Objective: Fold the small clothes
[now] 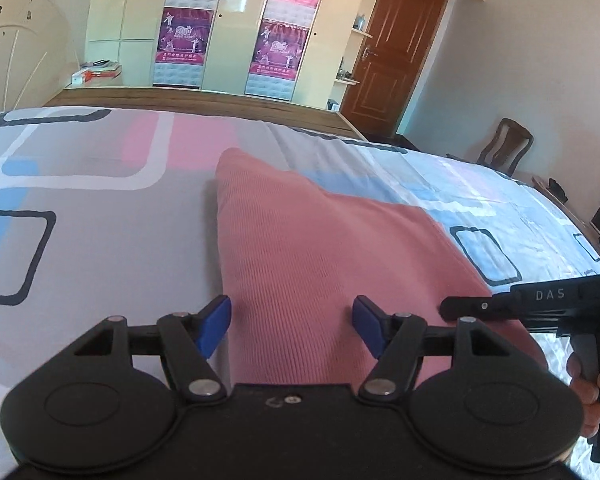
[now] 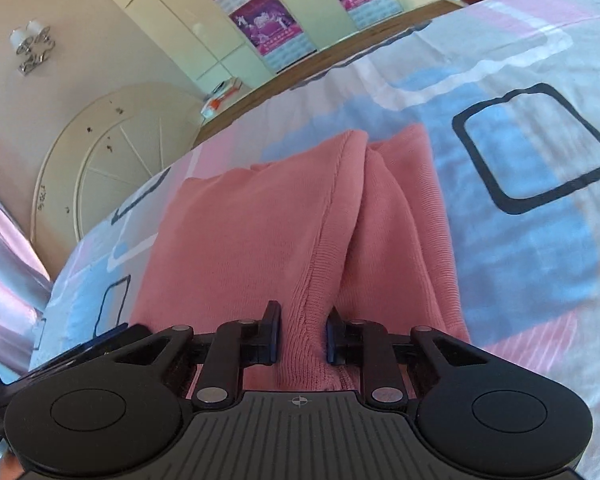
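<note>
Right now a pink knit garment (image 1: 300, 248) lies on a bed with a bedsheet (image 1: 100, 208) of grey, pink and blue blocks and dark square outlines. Seen from the left wrist, the garment is spread flat on the bedsheet and runs up to a pointed corner far from the camera. The left tool (image 1: 291, 326) hangs just over the near part of the garment. Its two blue pads (image 1: 214, 326) stand wide apart, and they do not press on the cloth. The right tool (image 2: 303, 334) is at the near end of the garment too. Its fingers are close together and pinch a raised fold of the pink cloth between them. From the right wrist, the garment shows two long folded parts side by side, with a ribbed edge running down the middle. In the left wrist view the right tool comes in from the right side of the garment, held by a hand (image 1: 586, 392). Past the bed, beyond the garment, stand a cream wardrobe (image 1: 228, 24) with purple posters (image 1: 184, 36) and a brown door (image 1: 400, 48).
</note>
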